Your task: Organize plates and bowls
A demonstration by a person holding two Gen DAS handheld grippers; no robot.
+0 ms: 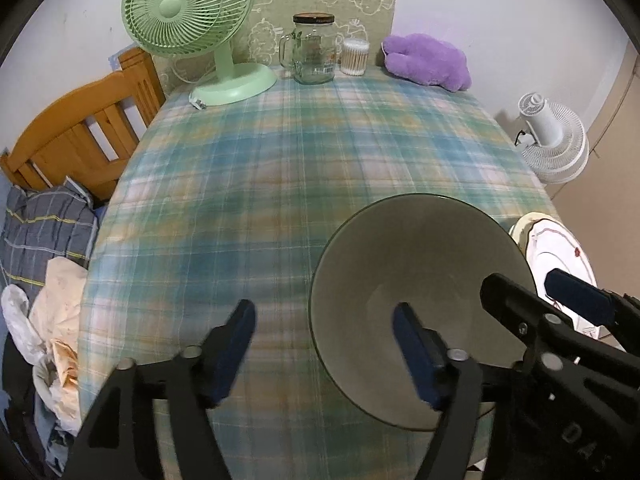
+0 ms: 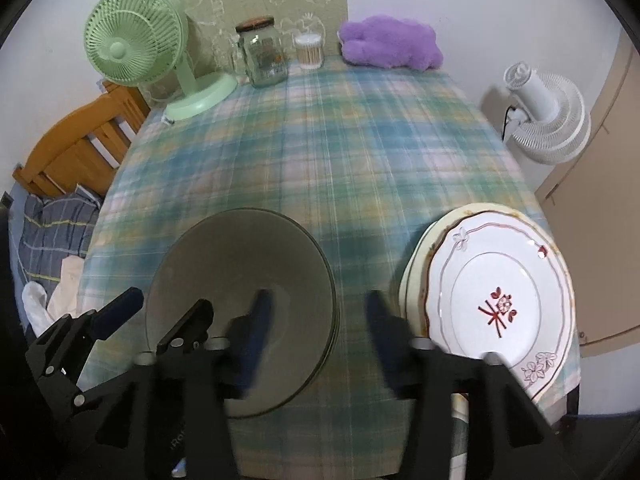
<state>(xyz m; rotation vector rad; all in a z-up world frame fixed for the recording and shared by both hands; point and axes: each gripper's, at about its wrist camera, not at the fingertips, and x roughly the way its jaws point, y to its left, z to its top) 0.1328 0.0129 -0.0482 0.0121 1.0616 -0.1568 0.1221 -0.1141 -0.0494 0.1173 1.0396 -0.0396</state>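
A grey-green bowl point(image 1: 400, 248) point(image 2: 224, 264) stands on the plaid tablecloth point(image 1: 248, 184) near the front edge. My left gripper point(image 1: 326, 350) is open and straddles the bowl's left rim, one finger inside and one outside over the cloth. My right gripper point(image 2: 320, 328) is open across the bowl's right rim, with its left finger inside the bowl and its right finger between the bowl and the plates. No pad presses on the rim. A stack of white plates point(image 2: 496, 272) point(image 1: 560, 248) with a red flower motif sits to the right of the bowl. Each gripper also shows in the other's view: the right gripper point(image 1: 540, 296), the left gripper point(image 2: 158, 314).
At the back of the table stand a green fan point(image 1: 188, 8), a glass jar point(image 1: 314, 52), a tub of cotton swabs point(image 1: 354, 56) and a purple plush point(image 1: 428, 60). A wooden frame point(image 1: 76, 128) and bundled cloth point(image 1: 44, 232) lie left; a white fan point(image 2: 548, 120) is right.
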